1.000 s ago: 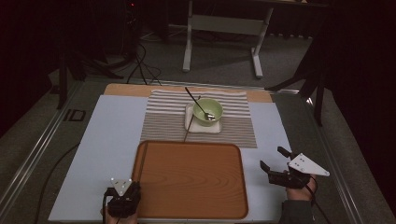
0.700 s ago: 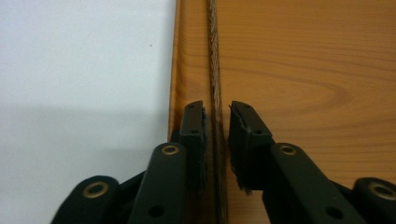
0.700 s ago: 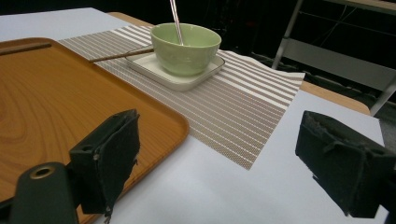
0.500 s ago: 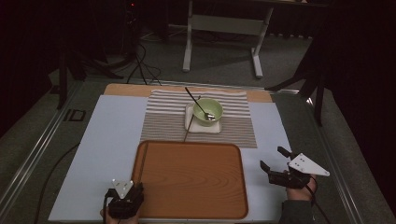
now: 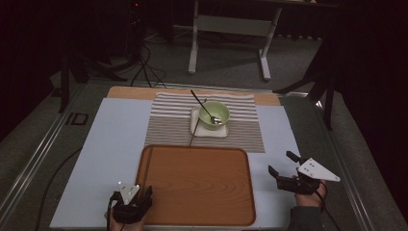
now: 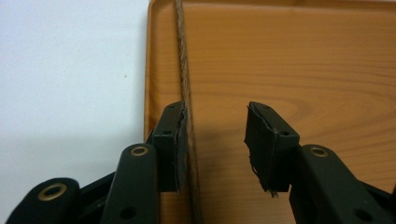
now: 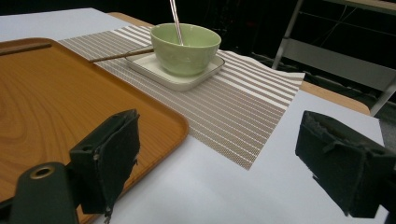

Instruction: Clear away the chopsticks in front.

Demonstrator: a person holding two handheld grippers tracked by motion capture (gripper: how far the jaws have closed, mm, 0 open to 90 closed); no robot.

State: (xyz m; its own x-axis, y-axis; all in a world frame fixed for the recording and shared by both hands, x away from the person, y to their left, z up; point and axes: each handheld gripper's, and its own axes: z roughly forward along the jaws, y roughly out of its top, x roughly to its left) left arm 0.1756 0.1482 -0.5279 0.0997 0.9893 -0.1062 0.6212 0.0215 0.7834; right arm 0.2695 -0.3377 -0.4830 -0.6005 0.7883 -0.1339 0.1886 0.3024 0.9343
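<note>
As we looked along the left gripper (image 6: 217,112), its jaws had just been opening. They stood apart over the near left corner of the tray (image 6: 303,56). The chopstick (image 6: 183,70) lay flat on the wood between them, running away from us close beside the tray's left rim. It sat hard against the inner face of the left pad (image 6: 180,140) and well apart from the other pad, so nothing was clamping it. We judged the step in hand to be letting it go.

To finish that well, we thought the jaws needed to open a little further before the hand moved, so that the left pad came off the stick. A straight lift would then serve better than a sideways pull. The frayed pad could otherwise drag the thin stick askew or roll it toward the rim.

From above, the right gripper (image 5: 283,162) hovered over the pale table cover (image 5: 106,144) just right of the tray, its jaws wide and holding nothing. A second chopstick (image 5: 195,130) lay on the striped mat (image 5: 168,125), leaning against the white plate (image 5: 211,132) under the green bowl (image 5: 214,115), which held a spoon (image 5: 202,103). We judged it would be fetched next and laid parallel to the first.
</note>
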